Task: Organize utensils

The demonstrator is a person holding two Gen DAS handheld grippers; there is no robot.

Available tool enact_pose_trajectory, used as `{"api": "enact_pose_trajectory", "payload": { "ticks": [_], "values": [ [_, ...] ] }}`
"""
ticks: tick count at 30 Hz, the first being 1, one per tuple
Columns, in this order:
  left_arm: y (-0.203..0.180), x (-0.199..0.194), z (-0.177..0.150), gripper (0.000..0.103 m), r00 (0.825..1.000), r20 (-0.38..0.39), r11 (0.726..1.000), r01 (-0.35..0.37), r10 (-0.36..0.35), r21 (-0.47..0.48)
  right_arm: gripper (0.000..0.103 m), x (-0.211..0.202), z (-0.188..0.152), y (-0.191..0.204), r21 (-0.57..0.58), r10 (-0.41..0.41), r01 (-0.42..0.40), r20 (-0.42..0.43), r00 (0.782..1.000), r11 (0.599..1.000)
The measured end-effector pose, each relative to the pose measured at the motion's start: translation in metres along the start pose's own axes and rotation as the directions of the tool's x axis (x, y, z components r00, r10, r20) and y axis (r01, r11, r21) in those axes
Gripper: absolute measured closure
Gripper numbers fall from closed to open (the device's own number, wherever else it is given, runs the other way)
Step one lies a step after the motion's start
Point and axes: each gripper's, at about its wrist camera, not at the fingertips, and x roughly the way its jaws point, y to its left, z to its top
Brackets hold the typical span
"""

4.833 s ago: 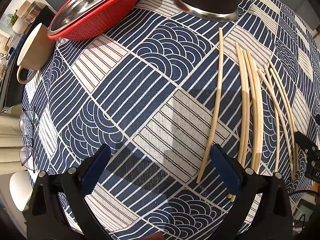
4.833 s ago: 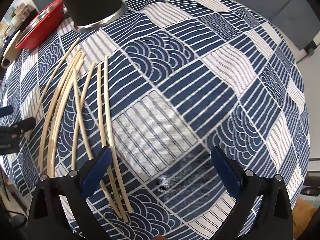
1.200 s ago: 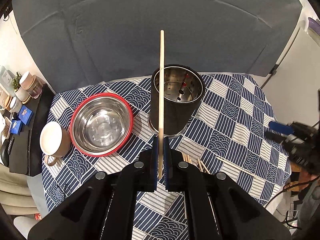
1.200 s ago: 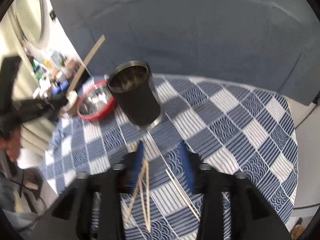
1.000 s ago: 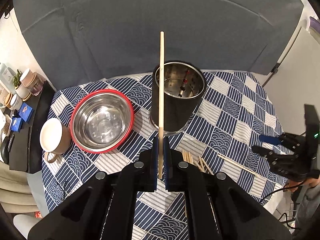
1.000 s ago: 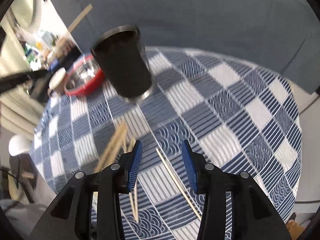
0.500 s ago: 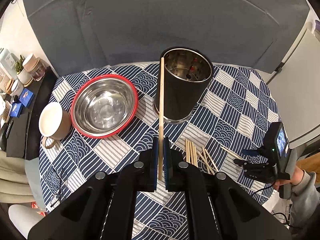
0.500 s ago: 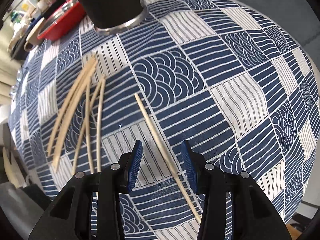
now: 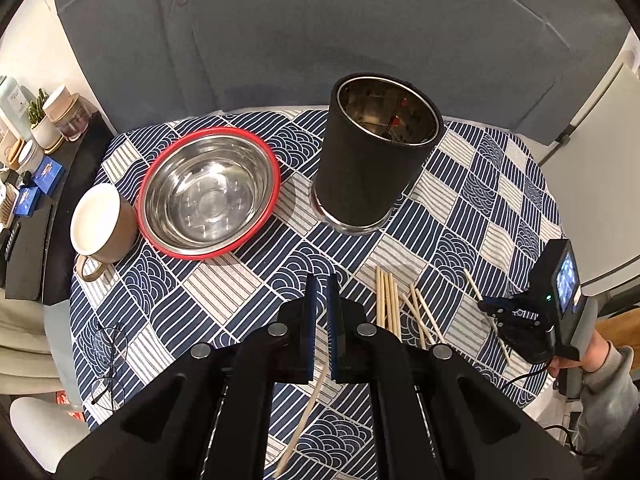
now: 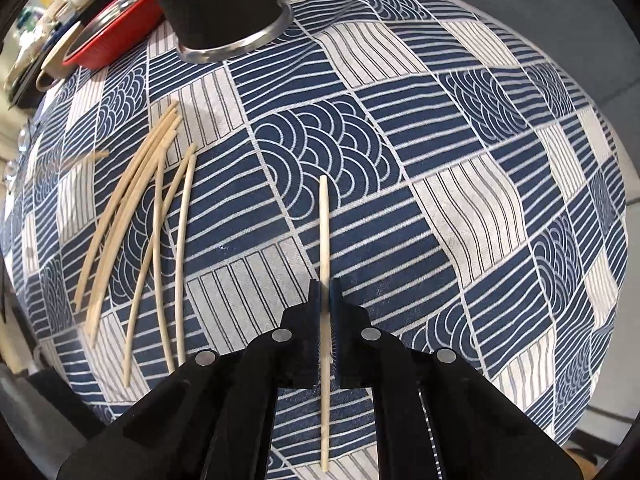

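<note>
My left gripper [image 9: 321, 280] is shut above the patterned tablecloth [image 9: 248, 280]. A pale chopstick [image 9: 304, 416] sits between the backs of its pads and slants down toward the lens. The black utensil holder [image 9: 372, 168] stands ahead and to the right, with steel inside. My right gripper [image 10: 325, 284] points down at the cloth. Its jaws are closing, and the pads press a single chopstick [image 10: 324, 224] that lies flat there. Several loose chopsticks [image 10: 152, 208] are fanned out to its left. The left wrist view shows the right gripper [image 9: 490, 306] low at the table's right edge.
A steel bowl in a red colander [image 9: 276, 184] and a tan mug [image 9: 100, 224] stand left of the holder. Glasses [image 9: 108, 360] lie near the left table edge. A dark shelf with jars [image 9: 48, 128] runs along the far left. A sleeved hand [image 9: 592, 364] holds the right gripper.
The left chopstick, which pointed straight ahead, now slants back under the fingers. The right gripper dropped to the cloth and shut on a single chopstick.
</note>
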Motion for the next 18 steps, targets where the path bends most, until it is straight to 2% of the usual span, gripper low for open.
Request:
{"api": "enact_pose_trajectory", "payload": {
  "ticks": [5,7,8,11,14,16,18],
  "values": [
    [0.002,0.009,-0.005,0.098,0.999,-0.039,1.000,-0.003,0.003,0.017,0.099,0.001,0.000,-0.014,0.065,0.063,-0.063,0.003,0.998,0.996],
    [-0.002,0.020,-0.014,0.091,0.997,-0.070,0.997,-0.033,0.037,0.066,0.099,-0.002,-0.003,-0.019,0.085,0.081,-0.082,0.015,0.997,0.993],
    [-0.004,0.026,-0.020,0.083,0.995,-0.088,0.995,-0.040,0.048,0.086,0.099,-0.004,-0.004,-0.022,0.096,0.089,-0.090,0.021,0.996,0.991],
    [-0.010,0.046,-0.038,0.077,0.988,-0.148,0.992,-0.025,0.044,0.127,0.099,-0.010,-0.006,-0.026,0.109,0.097,-0.100,0.036,0.995,0.989],
    [-0.023,0.071,-0.066,0.069,0.973,-0.223,0.978,-0.004,0.051,0.208,0.099,-0.015,-0.008,-0.028,0.111,0.106,-0.110,0.046,0.993,0.988],
    [-0.030,0.084,-0.082,0.068,0.963,-0.258,0.965,-0.003,0.073,0.262,0.099,-0.018,-0.008,-0.030,0.112,0.107,-0.111,0.047,0.993,0.987],
    [-0.031,0.097,-0.094,0.068,0.953,-0.290,0.961,-0.010,0.093,0.277,0.099,-0.024,-0.008,-0.032,0.115,0.119,-0.124,0.048,0.992,0.986]
  ]
}}
